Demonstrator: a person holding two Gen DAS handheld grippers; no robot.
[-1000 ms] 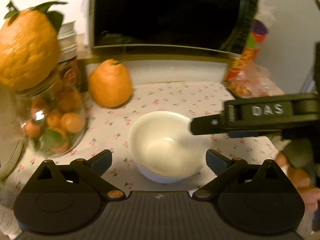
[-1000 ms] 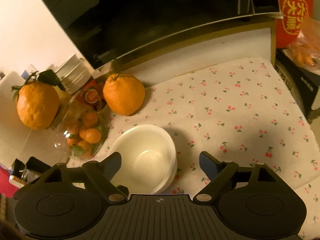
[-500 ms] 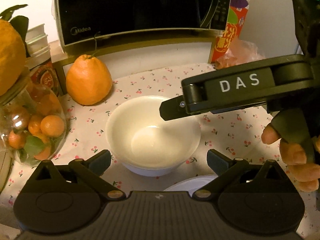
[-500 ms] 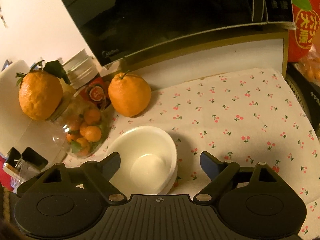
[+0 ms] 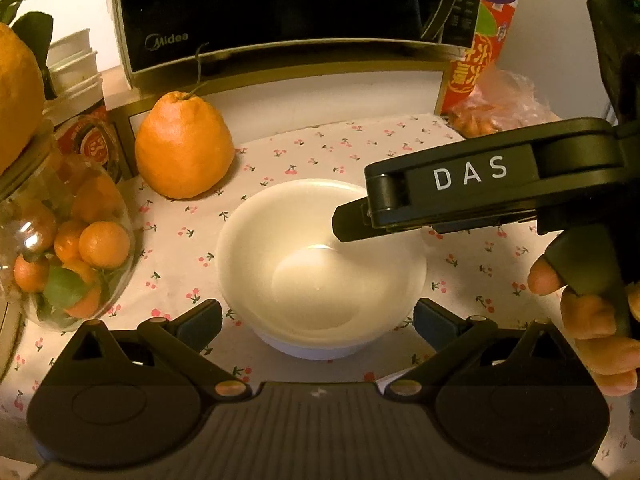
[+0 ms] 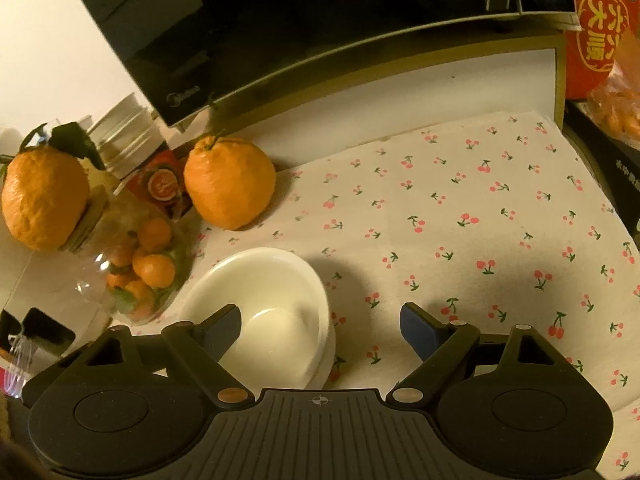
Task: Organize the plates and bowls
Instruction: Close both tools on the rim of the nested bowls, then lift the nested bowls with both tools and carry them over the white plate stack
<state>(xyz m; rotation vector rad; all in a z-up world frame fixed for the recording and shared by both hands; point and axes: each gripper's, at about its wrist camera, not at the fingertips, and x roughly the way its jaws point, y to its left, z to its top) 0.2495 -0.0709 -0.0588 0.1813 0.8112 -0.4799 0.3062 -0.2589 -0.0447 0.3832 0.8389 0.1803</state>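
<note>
The white bowl [image 5: 320,264] sits on the cherry-print cloth [image 6: 460,220], centred between the left gripper [image 5: 318,316]'s spread, empty fingers. The right gripper [image 6: 320,322], also wide and empty, has its left finger [image 6: 222,326] over the bowl's rim.

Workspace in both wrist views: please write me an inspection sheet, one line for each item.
Surface: cherry-print cloth, flat.
Job's things: one white bowl, upright, empty; no plate clearly seen.
Clutter: large orange behind the bowl; jar of small oranges beside it, another orange on top.
Grippers: left hand-held gripper open before the bowl; right hand-held gripper open, one finger above the bowl.
Cables: nothing seen.
Surroundings: microwave behind; red package at right.
</note>
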